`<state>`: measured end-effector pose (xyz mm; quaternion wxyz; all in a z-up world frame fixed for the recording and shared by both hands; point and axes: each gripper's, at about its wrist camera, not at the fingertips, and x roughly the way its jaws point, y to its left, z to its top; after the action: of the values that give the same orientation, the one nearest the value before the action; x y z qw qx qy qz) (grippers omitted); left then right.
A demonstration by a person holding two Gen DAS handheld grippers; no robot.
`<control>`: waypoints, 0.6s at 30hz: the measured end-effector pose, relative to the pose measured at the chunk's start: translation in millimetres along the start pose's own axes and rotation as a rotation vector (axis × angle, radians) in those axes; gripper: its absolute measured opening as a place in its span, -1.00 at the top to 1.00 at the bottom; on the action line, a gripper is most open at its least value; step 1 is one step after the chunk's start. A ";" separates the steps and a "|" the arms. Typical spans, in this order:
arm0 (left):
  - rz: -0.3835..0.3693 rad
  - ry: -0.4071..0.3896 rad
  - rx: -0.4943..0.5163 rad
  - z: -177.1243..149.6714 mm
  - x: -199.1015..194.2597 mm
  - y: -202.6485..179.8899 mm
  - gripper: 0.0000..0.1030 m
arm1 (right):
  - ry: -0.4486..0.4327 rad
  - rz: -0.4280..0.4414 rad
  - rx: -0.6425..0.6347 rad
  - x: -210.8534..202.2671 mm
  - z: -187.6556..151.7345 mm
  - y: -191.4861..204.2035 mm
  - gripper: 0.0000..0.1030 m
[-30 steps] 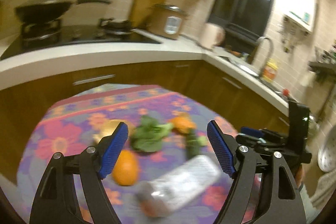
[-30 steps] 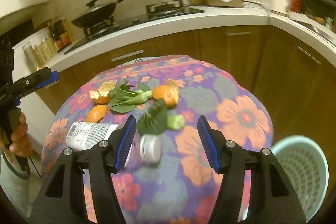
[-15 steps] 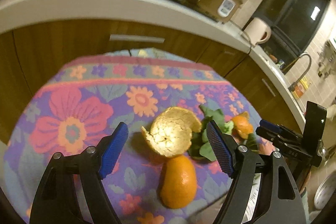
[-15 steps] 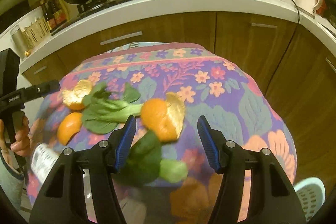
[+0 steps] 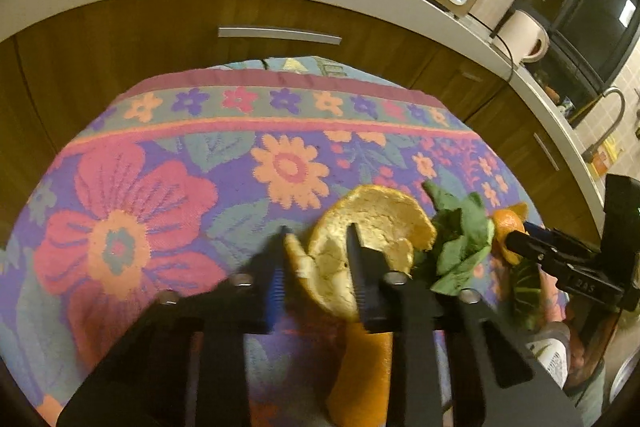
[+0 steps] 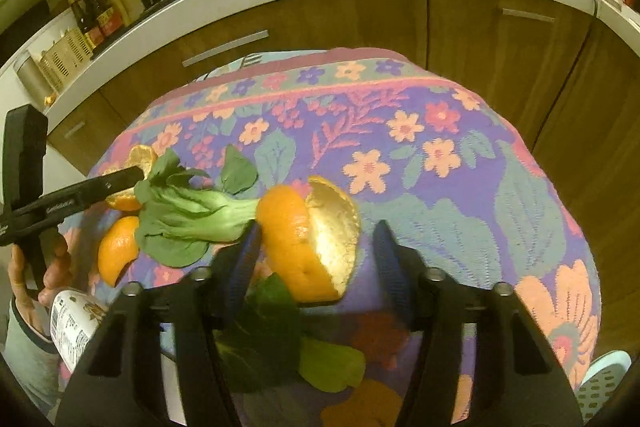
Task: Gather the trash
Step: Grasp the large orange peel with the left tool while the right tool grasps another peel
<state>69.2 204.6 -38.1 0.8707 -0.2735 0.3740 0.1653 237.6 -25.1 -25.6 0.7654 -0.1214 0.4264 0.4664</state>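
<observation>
both tongs closing on orange peels on the flowered table

the left tongs [image 5: 316,259] have just narrowed and pinch the rim of a cupped orange peel [image 5: 372,223]. the right tongs [image 6: 316,247] have been closing, half wide around another peel [image 6: 312,239] without gripping it. a leafy green [image 6: 192,211] lies between the peels, on the table [image 6: 460,131].

Three orange peels [image 6: 308,243], two greens [image 6: 192,215].
</observation>
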 end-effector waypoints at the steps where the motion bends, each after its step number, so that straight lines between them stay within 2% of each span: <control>1: -0.003 0.002 -0.004 0.5 0.7 1.3 0.88 | -0.012 -0.005 -0.009 -2.5 -0.9 2.2 0.43; 6: -0.021 -0.039 -0.015 1.8 -7.5 3.8 0.93 | -0.070 0.008 -0.004 -13.7 -2.4 0.8 0.64; 13: -0.072 -0.129 0.009 5.8 -42.1 -6.0 0.93 | -0.187 0.046 0.059 -41.6 -4.2 -12.4 0.66; 18: -0.116 -0.164 0.066 4.5 -62.9 -30.9 0.93 | -0.252 0.041 0.067 -64.5 -7.4 -14.1 0.66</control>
<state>45.1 177.5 22.1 0.9149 -0.2515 0.2902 0.1242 232.1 -76.4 16.3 0.8068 -0.0276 0.3446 0.4792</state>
